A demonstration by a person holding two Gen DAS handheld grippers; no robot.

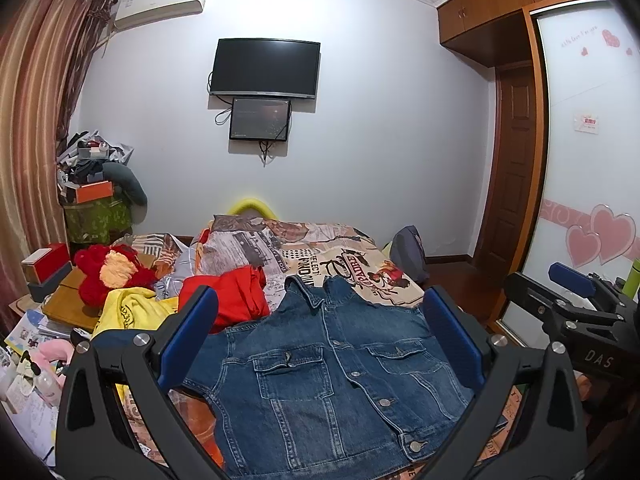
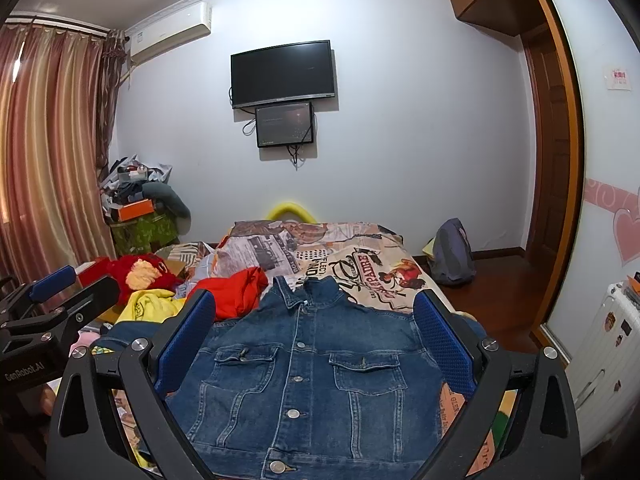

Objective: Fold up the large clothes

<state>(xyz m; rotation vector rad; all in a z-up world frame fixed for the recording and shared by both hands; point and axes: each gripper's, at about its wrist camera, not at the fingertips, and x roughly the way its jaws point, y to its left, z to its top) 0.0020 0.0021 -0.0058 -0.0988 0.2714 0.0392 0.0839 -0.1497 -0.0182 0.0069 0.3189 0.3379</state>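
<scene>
Both grippers, left gripper [image 1: 320,340] and right gripper [image 2: 314,340], fingers spread wide over buttoned blue denim jacket [image 1: 332,380] flat on patterned bed [image 1: 360,264]; only right view shows white suitcase [image 2: 604,344]; hem cut off.

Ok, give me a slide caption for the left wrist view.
Open left hand-held gripper hovers over a denim jacket spread front-up on the bed.
</scene>
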